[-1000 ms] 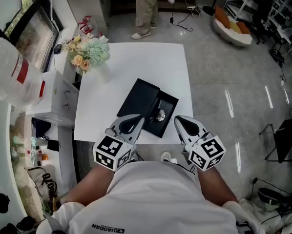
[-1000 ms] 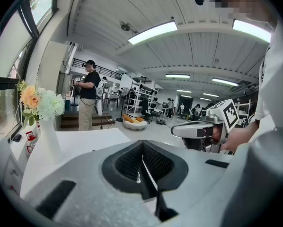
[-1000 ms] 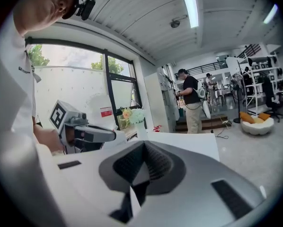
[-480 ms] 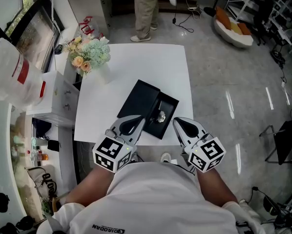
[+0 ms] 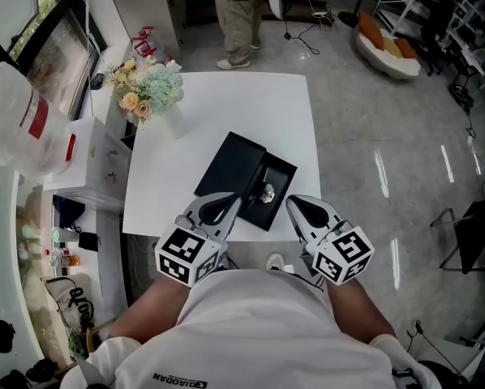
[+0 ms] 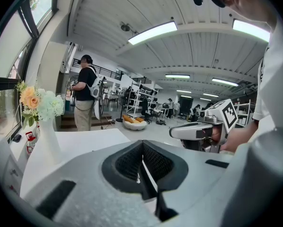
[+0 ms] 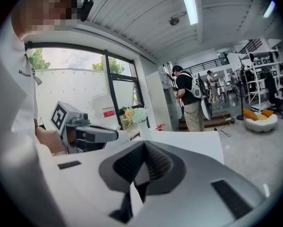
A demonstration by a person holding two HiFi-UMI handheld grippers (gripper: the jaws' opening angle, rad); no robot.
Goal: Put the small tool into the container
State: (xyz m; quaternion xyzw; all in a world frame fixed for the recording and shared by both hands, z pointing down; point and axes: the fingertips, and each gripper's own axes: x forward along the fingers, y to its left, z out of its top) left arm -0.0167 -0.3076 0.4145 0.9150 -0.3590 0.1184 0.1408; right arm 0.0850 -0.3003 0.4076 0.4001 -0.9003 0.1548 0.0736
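A black container point(image 5: 285, 167) lies open on the white table point(image 5: 251, 104), its flat lid point(image 5: 233, 162) spread to the left. A small silvery tool point(image 5: 268, 190) rests inside its tray. My left gripper point(image 5: 228, 200) hovers at the near table edge, just left of the tray, jaws together and empty. My right gripper point(image 5: 294, 203) hangs just right of the tray, also shut and empty. In the left gripper view the left gripper point(image 6: 142, 159) has its pads meeting, and the right gripper point(image 6: 200, 131) shows beside it. The right gripper view shows its own closed jaws point(image 7: 140, 161).
A white vase of flowers point(image 5: 149, 87) stands at the table's far left corner. A person point(image 5: 238, 10) stands beyond the far edge. A white cabinet point(image 5: 92, 164) and a plastic bag point(image 5: 19, 124) sit to the left. Grey floor lies to the right.
Both grippers hold their places. Only the person beyond the table has shifted a little.
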